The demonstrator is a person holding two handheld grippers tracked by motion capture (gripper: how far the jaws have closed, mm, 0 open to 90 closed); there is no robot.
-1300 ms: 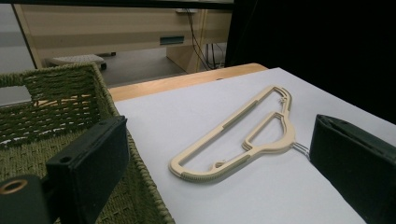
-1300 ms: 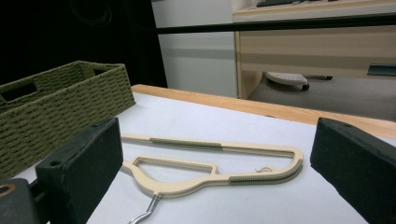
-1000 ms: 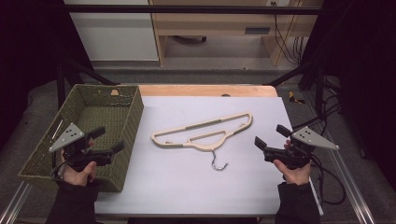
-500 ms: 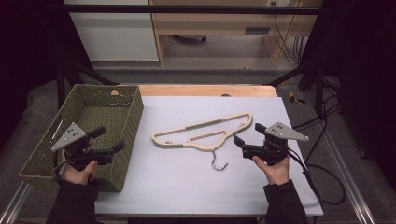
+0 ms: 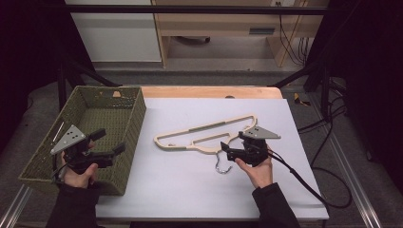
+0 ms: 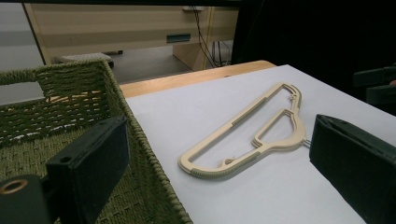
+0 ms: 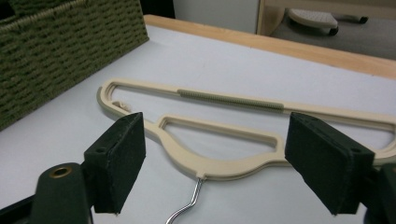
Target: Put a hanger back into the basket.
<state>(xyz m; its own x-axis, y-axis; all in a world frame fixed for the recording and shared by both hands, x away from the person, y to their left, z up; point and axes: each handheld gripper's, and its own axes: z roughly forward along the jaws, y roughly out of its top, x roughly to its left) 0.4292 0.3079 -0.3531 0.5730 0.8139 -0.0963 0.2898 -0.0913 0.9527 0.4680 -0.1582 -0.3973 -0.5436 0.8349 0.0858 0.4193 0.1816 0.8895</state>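
A: Right gripper (image 5: 229, 152) first, nearest the work?
B: Yes. Jaws apart and just been closing in, nothing pinched yet; hanger's neck sits between them, just ahead.
A: Hanger position?
B: Hanger (image 5: 209, 134) flat mid-table, long axis slanting from near-left up toward the far-right, metal hook (image 5: 220, 164) pointing at the near edge, right by that gripper.
A: Left gripper?
B: Left gripper (image 5: 108, 144) released, empty, hovering over the basket (image 5: 135, 123) at the table's left edge, well apart from the hanger.
A: Room?
B: Bare table (image 5: 180, 190) all round; basket wall is the one obstacle, leftward.
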